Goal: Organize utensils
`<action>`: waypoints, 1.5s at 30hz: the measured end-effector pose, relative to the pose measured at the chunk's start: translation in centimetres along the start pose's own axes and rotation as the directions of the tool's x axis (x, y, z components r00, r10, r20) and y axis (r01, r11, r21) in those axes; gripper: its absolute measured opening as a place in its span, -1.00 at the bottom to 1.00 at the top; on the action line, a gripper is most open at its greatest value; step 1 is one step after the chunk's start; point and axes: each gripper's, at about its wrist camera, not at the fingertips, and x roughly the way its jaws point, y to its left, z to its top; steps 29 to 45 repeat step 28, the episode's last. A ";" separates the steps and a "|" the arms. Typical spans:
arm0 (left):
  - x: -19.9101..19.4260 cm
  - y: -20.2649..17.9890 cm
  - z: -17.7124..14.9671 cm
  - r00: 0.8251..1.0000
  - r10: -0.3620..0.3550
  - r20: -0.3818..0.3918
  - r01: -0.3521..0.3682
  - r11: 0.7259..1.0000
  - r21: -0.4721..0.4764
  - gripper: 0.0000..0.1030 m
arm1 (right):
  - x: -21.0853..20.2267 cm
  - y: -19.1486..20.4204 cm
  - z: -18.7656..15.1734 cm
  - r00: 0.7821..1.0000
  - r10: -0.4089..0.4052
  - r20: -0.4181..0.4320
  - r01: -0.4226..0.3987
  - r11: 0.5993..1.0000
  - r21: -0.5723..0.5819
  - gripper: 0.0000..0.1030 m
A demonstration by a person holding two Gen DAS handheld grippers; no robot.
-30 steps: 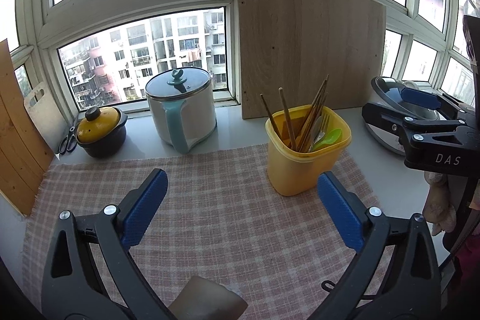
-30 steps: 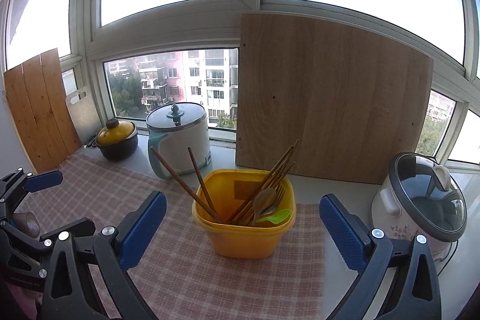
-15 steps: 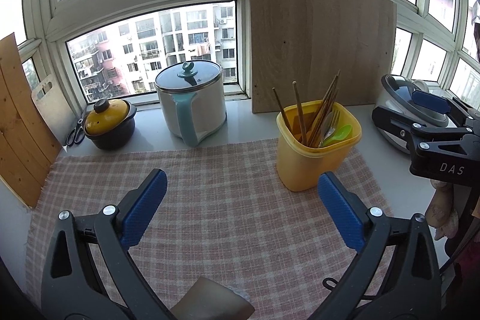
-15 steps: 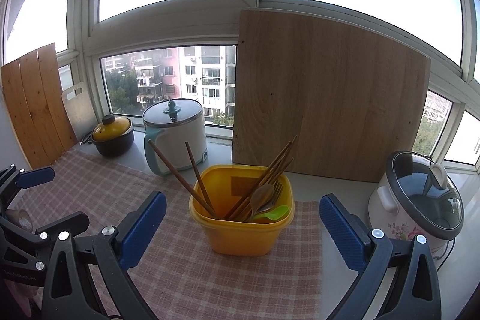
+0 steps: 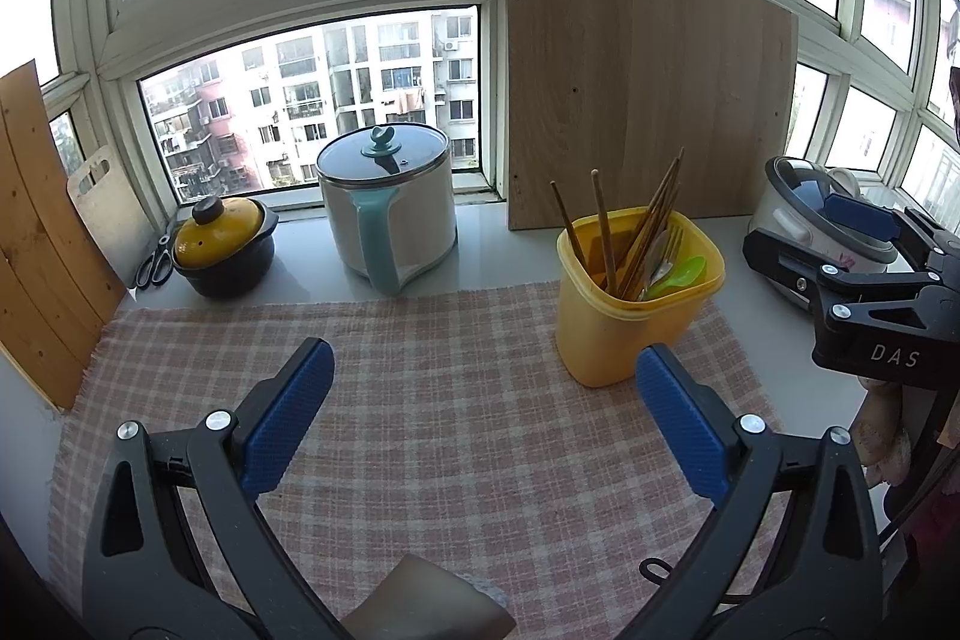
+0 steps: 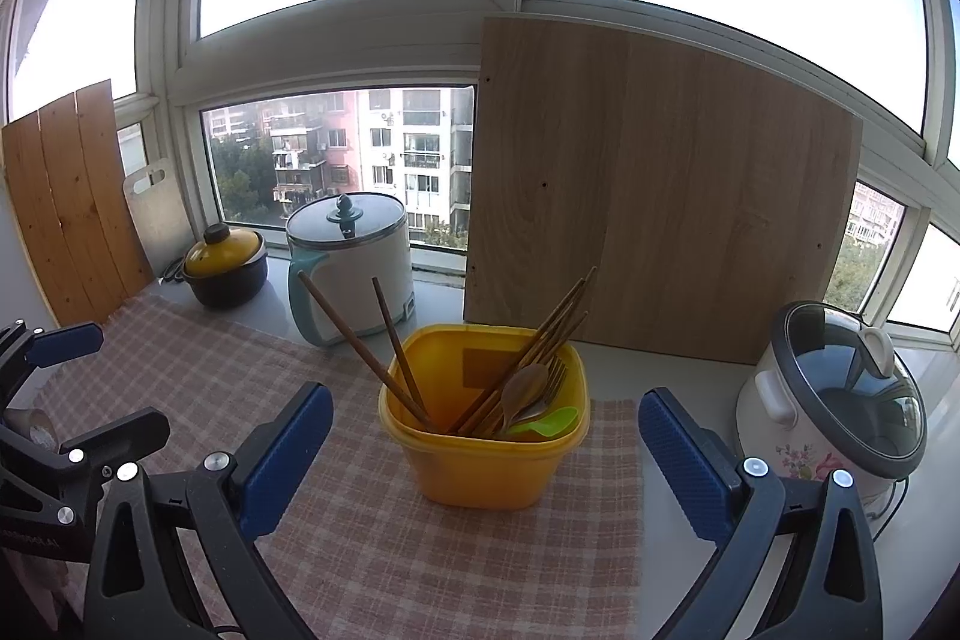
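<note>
Utensils (chopsticks [image 6: 414,358], a wooden spoon [image 6: 521,388], a fork [image 6: 549,388], a green spoon [image 6: 549,423]) all stand in the yellow tub [image 6: 486,466] on the checked cloth [image 5: 456,400]; none lies loose on the cloth in either view; handles up, long axes near vertical but splayed: two chopsticks lean left, the main bundle leans right toward the upright wooden board [image 6: 654,208]; right gripper [image 6: 485,451] has its jaws spread wide, nothing between the blue pads; tub sits dead ahead of it, centred between the fingers and near; left gripper [image 5: 483,418] likewise spread and empty; from it the tub [image 5: 630,316] lies ahead and to the right, just beyond the right pad; judgement: right gripper is the nearer and better lined up, since the tub is on its axis, while the left would have to swing right; any pinch on a handle wants the jaws closing across the stick, not along it; scene fits either utensils already gathered in the tub, or utensils waiting to be taken out and sorted; pictures do not settle which; white pot [image 5: 390,220], yellow-lidded pot [image 5: 222,250] and rice cooker [image 6: 840,400] stand well apart from the tub.
</note>
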 end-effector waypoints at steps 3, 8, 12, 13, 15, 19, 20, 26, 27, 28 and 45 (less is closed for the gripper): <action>0.0 0.0 0.0 1.000 -0.002 -0.001 0.002 1.000 0.000 0.99 | 0.1 0.0 0.0 1.000 0.003 -0.003 -0.003 1.000 0.001 0.99; 0.0 0.1 -0.1 1.000 0.000 -0.005 0.000 1.000 0.002 0.99 | 0.2 -0.1 -0.1 1.000 0.004 -0.005 -0.004 1.000 0.000 0.99; 0.0 0.0 -0.3 1.000 0.000 -0.008 0.000 1.000 -0.001 0.99 | 0.4 -0.1 -0.4 1.000 0.006 -0.010 -0.006 1.000 -0.005 0.99; -0.1 0.0 -0.3 1.000 0.002 -0.006 -0.002 1.000 0.000 0.99 | 0.4 -0.1 -0.4 1.000 0.007 -0.010 -0.007 1.000 -0.006 0.99; 0.0 0.0 -0.4 1.000 0.010 -0.003 -0.010 1.000 0.001 0.99 | 0.4 0.0 -0.5 1.000 0.007 -0.014 -0.007 1.000 -0.008 0.99; -0.1 -0.1 -0.4 1.000 0.013 -0.003 -0.013 1.000 0.000 0.99 | 0.4 0.2 -0.6 1.000 0.009 -0.017 -0.010 1.000 -0.008 0.99; 0.0 -0.1 -0.4 1.000 0.013 -0.004 -0.013 1.000 0.000 0.99 | 0.4 0.2 -0.5 1.000 0.010 -0.018 -0.011 1.000 -0.008 0.99; -0.3 -0.3 -0.4 1.000 0.020 0.008 -0.020 1.000 0.012 0.99 | 0.5 0.4 -0.6 1.000 0.014 -0.024 -0.014 1.000 -0.014 0.99; -0.3 -0.4 -0.4 1.000 0.021 0.007 -0.021 1.000 0.011 0.99 | 0.6 0.4 -0.6 1.000 0.014 -0.024 -0.014 1.000 -0.015 0.99; -0.3 -0.3 -0.4 1.000 0.021 0.007 -0.021 1.000 0.011 0.99 | 0.5 0.4 -0.6 1.000 0.013 -0.024 -0.014 1.000 -0.014 0.99; -0.3 -0.3 -0.4 1.000 0.021 0.007 -0.021 1.000 0.011 0.99 | 0.5 0.4 -0.6 1.000 0.013 -0.024 -0.014 1.000 -0.014 0.99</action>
